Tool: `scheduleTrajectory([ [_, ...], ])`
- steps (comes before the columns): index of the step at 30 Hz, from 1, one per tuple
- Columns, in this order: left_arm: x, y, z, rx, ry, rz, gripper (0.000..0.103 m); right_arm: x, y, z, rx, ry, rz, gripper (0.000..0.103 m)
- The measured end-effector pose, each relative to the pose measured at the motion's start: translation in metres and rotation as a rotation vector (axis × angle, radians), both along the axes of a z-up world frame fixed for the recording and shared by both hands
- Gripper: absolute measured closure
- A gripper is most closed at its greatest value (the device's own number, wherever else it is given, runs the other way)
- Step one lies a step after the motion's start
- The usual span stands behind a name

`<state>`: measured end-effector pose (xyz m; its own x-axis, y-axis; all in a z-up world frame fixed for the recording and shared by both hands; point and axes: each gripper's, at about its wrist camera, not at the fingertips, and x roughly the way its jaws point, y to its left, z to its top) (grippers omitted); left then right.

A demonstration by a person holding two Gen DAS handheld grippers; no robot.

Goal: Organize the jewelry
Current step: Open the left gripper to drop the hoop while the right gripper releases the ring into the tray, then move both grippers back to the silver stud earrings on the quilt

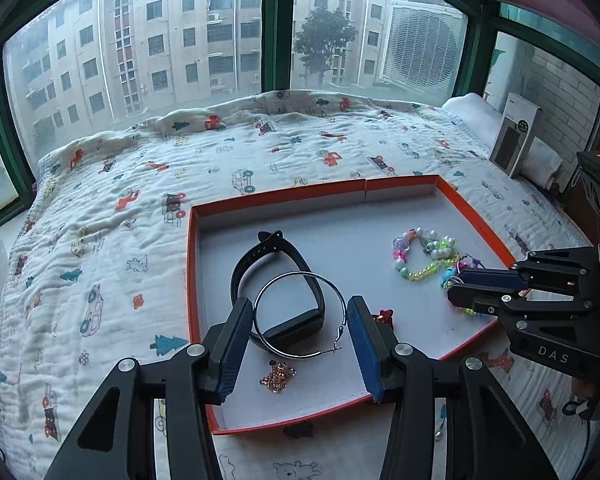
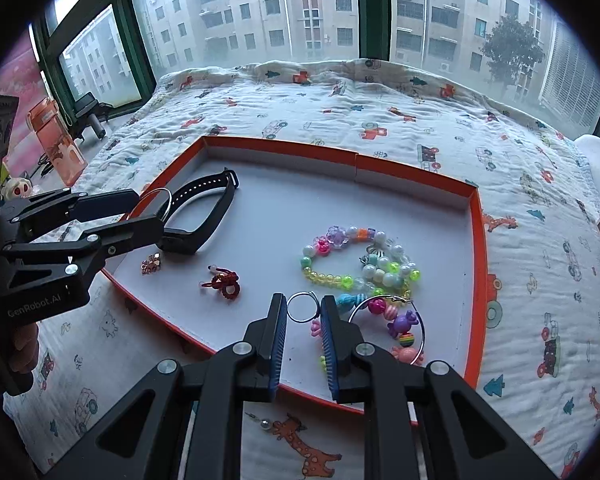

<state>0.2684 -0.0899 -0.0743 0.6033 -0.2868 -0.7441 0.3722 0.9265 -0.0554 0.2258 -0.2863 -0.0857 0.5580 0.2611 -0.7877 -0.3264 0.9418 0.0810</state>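
**A:** Your left gripper is spread wide, its blue pads on either side of the large silver hoop earring. Both pads sit right against the hoop's rim; I can't tell whether they press it.

**B:** And what lies under that hoop?

**A:** The hoop overlaps the black smart band, which rests on the white floor of the orange-rimmed tray. Just below the hoop you have a small rose-gold sparkly charm, and a red piece peeks out beside your left gripper's right finger.

**B:** What about my right side?

**A:** Your right gripper is narrowed around a small silver ring; the pads flank it closely, touching or nearly so. Its right finger hides part of the jewelry beneath.

**B:** What surrounds it?

**A:** Immediately right of it lies a second silver hoop over a string of bright candy-like beads. Beyond, toward the tray's middle, sits the pastel beaded bracelet, coiled on itself. To the left, apart from the rest, you have the red knotted piece with white beads.

**B:** And outside the tray?

**A:** The tray rests on a bed with a cartoon-print quilt. A small pearl drop earring lies on the quilt just off the tray's near edge. An orange water bottle stands by the window at far left.
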Motion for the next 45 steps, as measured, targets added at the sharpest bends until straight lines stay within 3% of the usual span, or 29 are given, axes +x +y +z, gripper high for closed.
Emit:
scheduleTrajectory([
  [17, -0.002, -0.005, -0.02, 0.01, 0.03, 0.009, 0.05, 0.0, 0.003, -0.007, 0.006, 0.022, 0.01, 0.083],
  [30, -0.006, -0.009, -0.015, -0.013, 0.012, 0.017, 0.046, -0.004, 0.0, -0.003, 0.033, 0.017, 0.008, 0.083],
  [45, -0.059, 0.004, -0.001, -0.015, 0.029, 0.003, 0.045, -0.047, -0.009, 0.002, 0.018, 0.03, 0.021, 0.076],
])
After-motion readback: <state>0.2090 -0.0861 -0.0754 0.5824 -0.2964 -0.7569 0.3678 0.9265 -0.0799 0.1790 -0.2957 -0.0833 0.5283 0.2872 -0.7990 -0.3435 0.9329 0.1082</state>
